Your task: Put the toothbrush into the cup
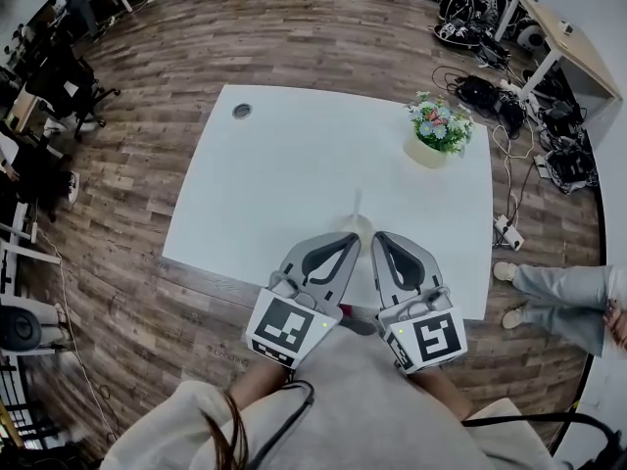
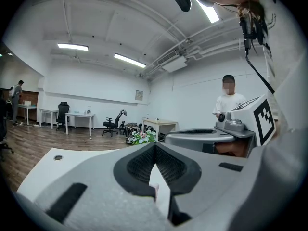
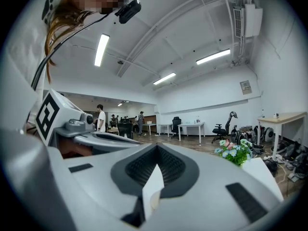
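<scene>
A pale cup (image 1: pixel 361 224) stands near the front edge of the white table (image 1: pixel 274 184), partly hidden by my gripper tips. A thin white toothbrush (image 1: pixel 357 204) sticks upright out of it. My left gripper (image 1: pixel 351 237) is shut and empty, its tip just left of the cup. Just right of the cup, my right gripper (image 1: pixel 378 237) is also shut with nothing in it. In the left gripper view the left gripper (image 2: pixel 155 147) has its jaws meeting at the tip. The right gripper (image 3: pixel 156 148) looks the same in the right gripper view.
A pot of flowers (image 1: pixel 439 130) stands at the table's far right, also seen as flowers (image 3: pixel 234 153). A round cable hole (image 1: pixel 242 111) lies at the far left corner. A seated person's legs (image 1: pixel 558 297) and cables (image 1: pixel 509 116) are on the floor to the right.
</scene>
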The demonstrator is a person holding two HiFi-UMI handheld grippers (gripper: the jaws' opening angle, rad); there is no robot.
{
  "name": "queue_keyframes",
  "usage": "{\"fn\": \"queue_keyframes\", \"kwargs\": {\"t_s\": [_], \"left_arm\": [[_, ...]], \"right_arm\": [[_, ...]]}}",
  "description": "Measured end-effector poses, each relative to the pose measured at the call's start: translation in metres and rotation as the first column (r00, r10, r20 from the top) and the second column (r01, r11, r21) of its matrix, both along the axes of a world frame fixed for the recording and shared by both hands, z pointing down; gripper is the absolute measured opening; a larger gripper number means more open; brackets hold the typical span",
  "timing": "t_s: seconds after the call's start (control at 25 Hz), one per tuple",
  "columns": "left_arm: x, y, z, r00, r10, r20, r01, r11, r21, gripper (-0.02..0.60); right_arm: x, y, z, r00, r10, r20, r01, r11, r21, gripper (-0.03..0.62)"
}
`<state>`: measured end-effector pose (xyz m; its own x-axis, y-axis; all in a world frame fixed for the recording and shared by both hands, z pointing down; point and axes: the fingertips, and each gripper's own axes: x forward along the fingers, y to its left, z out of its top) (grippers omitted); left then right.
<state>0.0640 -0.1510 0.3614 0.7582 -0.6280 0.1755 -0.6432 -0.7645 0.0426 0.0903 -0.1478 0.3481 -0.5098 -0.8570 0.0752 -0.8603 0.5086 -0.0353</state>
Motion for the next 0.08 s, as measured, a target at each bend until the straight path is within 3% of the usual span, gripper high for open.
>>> {"fn": "queue_keyframes", "kwargs": {"t_s": [0.08], "left_arm": [[-0.0002,-0.0008,-0.0017,1.000,-0.006,-0.010,0.006,1.000,-0.009,0.008]], "right_arm": [[-0.0012,-0.0013,-0.0007,1.000,-0.002,-0.001,0.002,1.000,0.002,0.017]]}}
